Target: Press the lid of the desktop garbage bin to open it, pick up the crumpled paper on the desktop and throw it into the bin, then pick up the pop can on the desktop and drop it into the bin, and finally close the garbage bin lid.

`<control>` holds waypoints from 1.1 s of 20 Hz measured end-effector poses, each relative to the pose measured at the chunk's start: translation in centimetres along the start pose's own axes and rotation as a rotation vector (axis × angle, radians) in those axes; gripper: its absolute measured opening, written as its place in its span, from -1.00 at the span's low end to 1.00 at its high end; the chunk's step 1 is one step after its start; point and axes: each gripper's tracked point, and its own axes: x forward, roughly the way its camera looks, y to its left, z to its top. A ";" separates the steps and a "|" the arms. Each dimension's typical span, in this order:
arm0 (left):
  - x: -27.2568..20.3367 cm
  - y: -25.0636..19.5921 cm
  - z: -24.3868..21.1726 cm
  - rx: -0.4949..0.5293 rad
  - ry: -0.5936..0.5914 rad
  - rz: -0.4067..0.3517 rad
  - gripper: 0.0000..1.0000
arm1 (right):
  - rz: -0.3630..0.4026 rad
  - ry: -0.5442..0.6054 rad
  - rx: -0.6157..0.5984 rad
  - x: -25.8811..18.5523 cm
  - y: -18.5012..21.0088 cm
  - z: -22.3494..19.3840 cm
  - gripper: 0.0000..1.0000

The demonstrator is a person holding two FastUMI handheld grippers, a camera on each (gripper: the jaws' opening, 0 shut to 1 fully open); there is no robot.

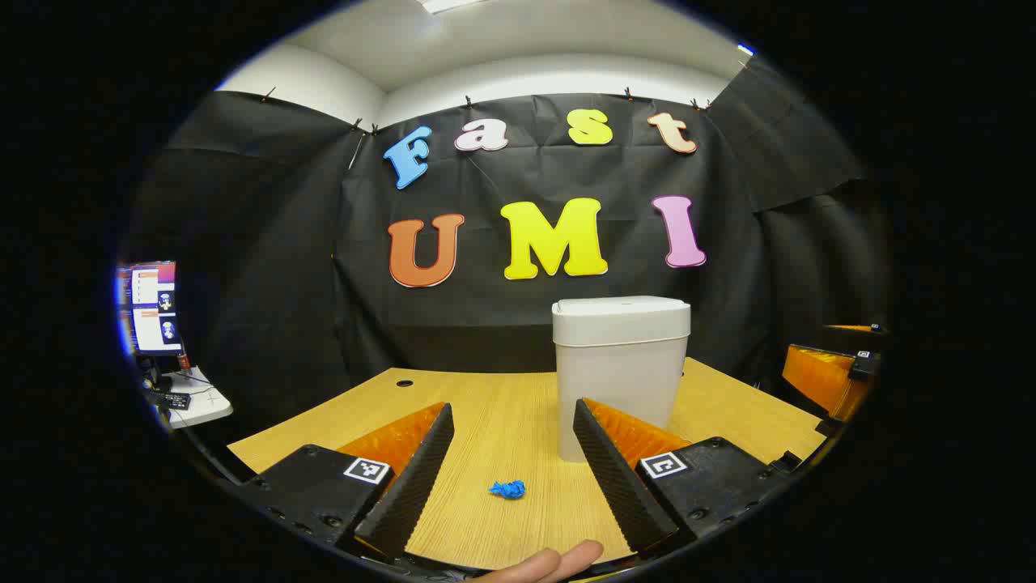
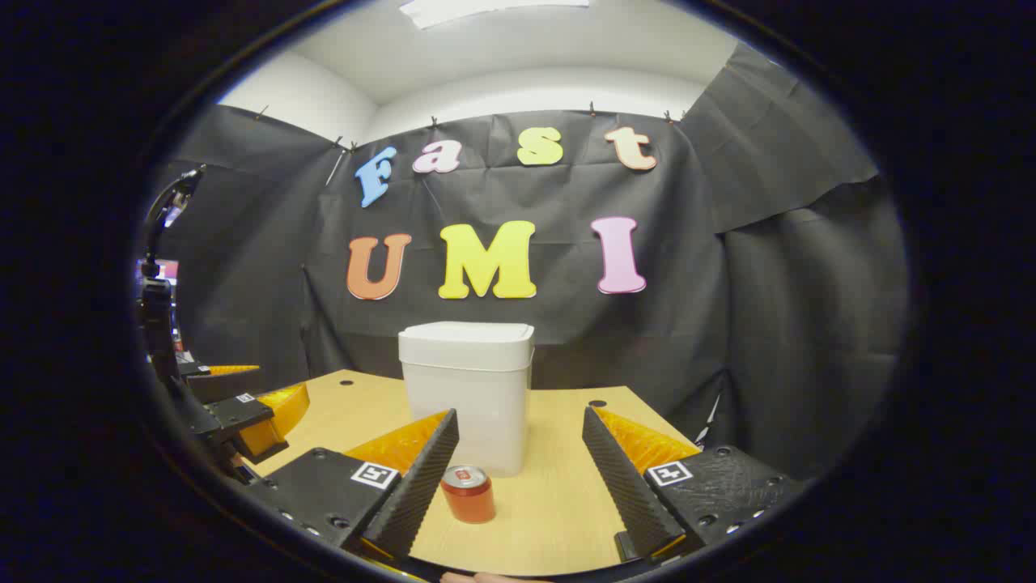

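A white garbage bin [image 1: 620, 364] with its lid [image 1: 621, 308] down stands on the wooden desk [image 1: 502, 421]. A small blue crumpled paper [image 1: 507, 489] lies on the desk between the fingers of my left gripper [image 1: 510, 474], which is open above it. In the right gripper view the same bin [image 2: 468, 389] stands ahead, lid closed. An orange pop can [image 2: 469, 493] stands upright in front of it, just inside the left finger of my open right gripper [image 2: 518, 478]. The left gripper [image 2: 243, 417] also appears at the left edge of that view.
The right gripper [image 1: 825, 376] shows at the right edge of the left gripper view. A side table with a monitor [image 1: 154, 308] stands off the desk's left end. Cable holes [image 1: 404, 383] sit near the desk's back edge. Fingers of a hand [image 1: 550, 563] show at the bottom.
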 end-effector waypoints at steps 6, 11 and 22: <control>-0.2 -0.7 -0.8 -0.021 0.035 -0.035 0.92 | -0.001 0.015 -0.008 -0.1 -0.1 -0.8 0.92; -0.3 -0.5 -0.5 -0.007 0.021 -0.023 0.92 | -0.031 0.006 -0.036 -0.1 -0.5 -0.8 0.91; 0.2 -0.2 -1.3 -0.006 0.044 -0.009 0.92 | -0.024 0.015 -0.009 0.1 -0.1 -0.9 0.92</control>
